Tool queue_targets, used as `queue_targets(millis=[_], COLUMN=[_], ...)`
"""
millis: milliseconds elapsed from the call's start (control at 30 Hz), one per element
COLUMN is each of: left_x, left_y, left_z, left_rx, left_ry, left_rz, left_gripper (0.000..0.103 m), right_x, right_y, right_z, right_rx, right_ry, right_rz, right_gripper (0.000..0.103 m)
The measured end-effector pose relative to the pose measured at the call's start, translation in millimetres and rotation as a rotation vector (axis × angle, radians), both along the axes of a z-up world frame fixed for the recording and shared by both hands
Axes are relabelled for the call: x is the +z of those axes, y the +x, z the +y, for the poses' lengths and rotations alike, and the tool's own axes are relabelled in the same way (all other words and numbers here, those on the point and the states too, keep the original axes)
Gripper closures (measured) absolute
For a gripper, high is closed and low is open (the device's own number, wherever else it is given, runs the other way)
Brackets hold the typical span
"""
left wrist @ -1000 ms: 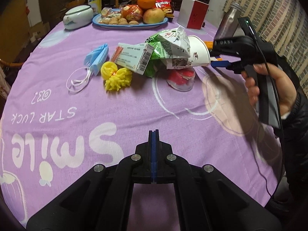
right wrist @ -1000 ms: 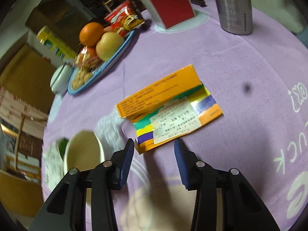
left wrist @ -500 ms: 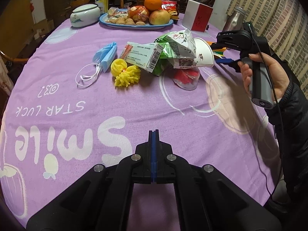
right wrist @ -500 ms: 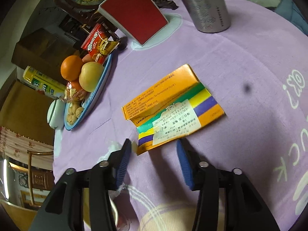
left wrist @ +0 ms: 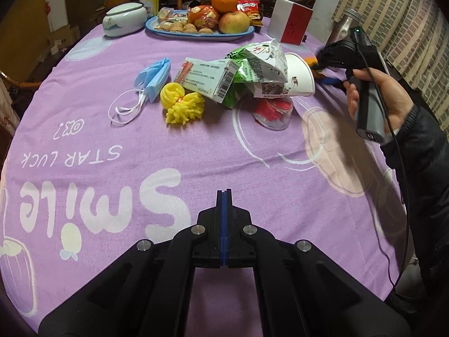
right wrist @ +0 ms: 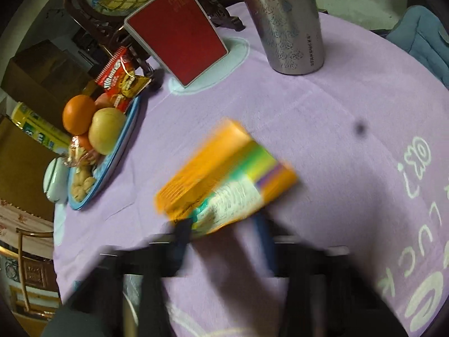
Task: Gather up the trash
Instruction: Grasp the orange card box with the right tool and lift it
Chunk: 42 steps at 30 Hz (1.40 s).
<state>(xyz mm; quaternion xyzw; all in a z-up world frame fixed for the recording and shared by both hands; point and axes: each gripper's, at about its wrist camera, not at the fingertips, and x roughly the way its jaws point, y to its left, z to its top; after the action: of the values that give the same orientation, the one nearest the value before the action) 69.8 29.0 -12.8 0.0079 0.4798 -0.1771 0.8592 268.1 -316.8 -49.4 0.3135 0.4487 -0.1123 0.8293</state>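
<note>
1. Two grippers are mine; the left gripper (left wrist: 223,196) has its fingers fully closed with nothing between them, over the purple surface (left wrist: 196,146).
2. Before the left fingers the cloth is bare and wide, with only printed letters, so there is much free room up to the trash pile.
3. My right gripper (right wrist: 224,224) has just been closing its fingers; the near edge of the orange box (right wrist: 224,174) is between them, but blur hides whether the pads press it.
4. The orange box is tilted and blurred, behind the paper cup (left wrist: 299,75) at the right end of the pile.
5. In the pile are a white carton (left wrist: 207,77), a green wrapper (left wrist: 258,61), a yellow ball (left wrist: 182,104) and a blue mask (left wrist: 155,77).
6. Beyond the box, the cloth is bare up to the metal bottle (right wrist: 289,22) and the red box (right wrist: 179,33) near the far edge.
</note>
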Motion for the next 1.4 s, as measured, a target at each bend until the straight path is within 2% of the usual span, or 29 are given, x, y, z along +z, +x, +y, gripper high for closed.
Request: queue_targets(millis=[167, 267, 500, 700, 867, 1067, 1400], left_x=[0, 1, 4, 8, 10, 8, 8], left_y=[-3, -3, -15, -37, -64, -107, -183], left_z=[6, 10, 14, 19, 34, 54, 126], left_rx=[0.014, 0.027, 0.046, 0.08, 0.146, 0.237, 0.471], left_ry=[0.007, 0.004, -0.005, 0.018, 0.033, 0.042, 0.025], left_rz=[0.002, -0.002, -0.017, -0.042, -0.065, -0.075, -0.096], left_gripper=[0.103, 0.103, 0.103, 0.103, 0.103, 0.103, 0.103], right_x=[11, 27, 44, 64, 76, 71, 79], right_y=[-2, -17, -79, -144, -185, -217, -264], right_z=[2, 10, 33, 54, 91, 152, 265], right_rx=[0.044, 0.098, 0.253, 0.399, 0.561, 0.764, 1.077], right_ry=[0.013, -0.023, -0.06, -0.087, -0.108, -0.146, -0.156], right_rz=[-0.056, -0.085, -0.126, -0.173, -0.223, -0.221, -0.273], right_gripper=[0.098, 0.099, 0.099, 0.099, 0.099, 0.099, 0.099])
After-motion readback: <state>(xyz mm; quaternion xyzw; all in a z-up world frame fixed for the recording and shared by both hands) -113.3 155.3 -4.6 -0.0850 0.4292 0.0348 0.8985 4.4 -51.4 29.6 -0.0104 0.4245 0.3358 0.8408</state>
